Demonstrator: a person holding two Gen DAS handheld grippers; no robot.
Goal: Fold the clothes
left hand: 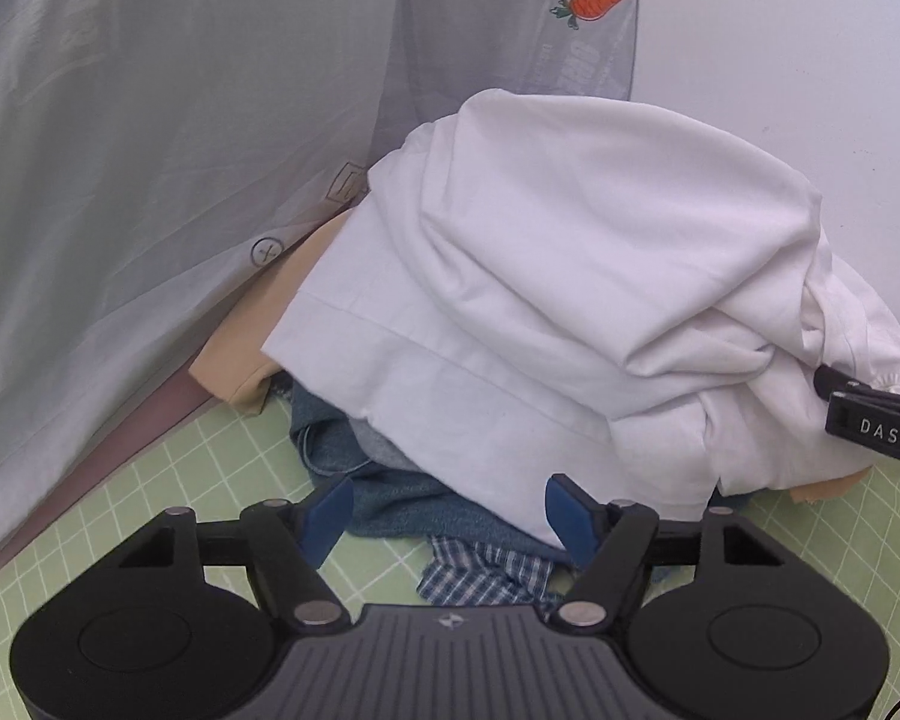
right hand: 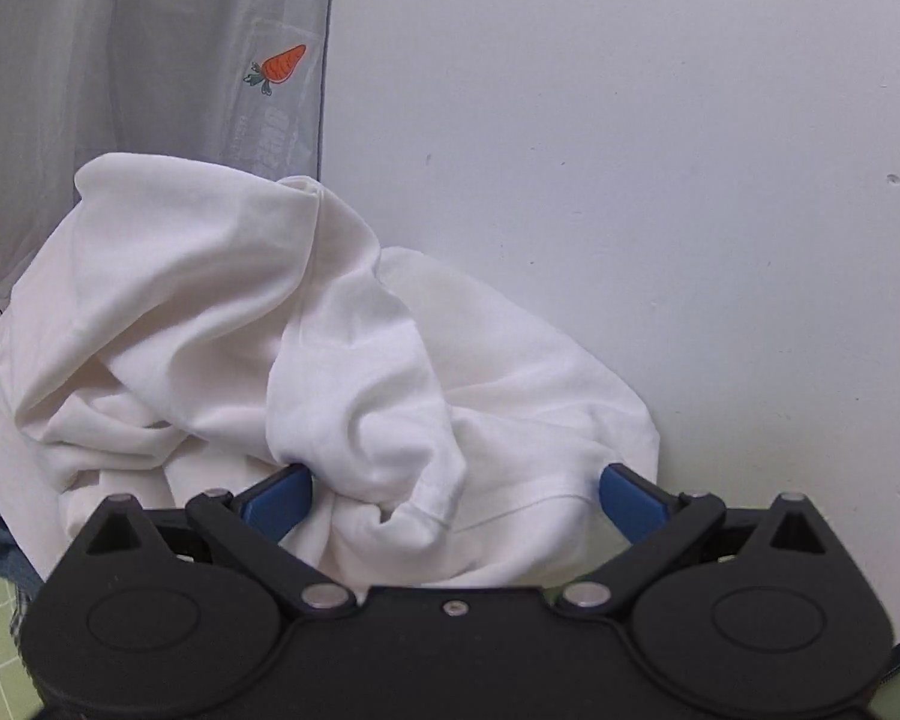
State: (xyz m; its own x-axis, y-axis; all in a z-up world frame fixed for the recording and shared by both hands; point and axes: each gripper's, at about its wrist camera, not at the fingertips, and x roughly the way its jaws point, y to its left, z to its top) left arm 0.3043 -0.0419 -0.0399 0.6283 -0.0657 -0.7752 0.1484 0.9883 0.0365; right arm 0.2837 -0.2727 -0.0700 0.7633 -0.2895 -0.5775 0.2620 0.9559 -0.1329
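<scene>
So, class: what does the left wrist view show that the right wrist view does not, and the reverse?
Left wrist only: a tan garment and a blue towel under the pile, and the open left gripper.

Right wrist only: the open right gripper with a bunched fold of cloth between its fingers.

Both: the white shirt, the carrot print on the grey sheet, the green grid mat and the plaid cloth.

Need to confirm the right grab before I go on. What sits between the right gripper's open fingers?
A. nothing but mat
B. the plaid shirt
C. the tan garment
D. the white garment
D: in the right wrist view a bunched fold of the white garment fills the gap of the right gripper, whose blue fingers stand wide apart on either side of it, not closed on it.
</scene>
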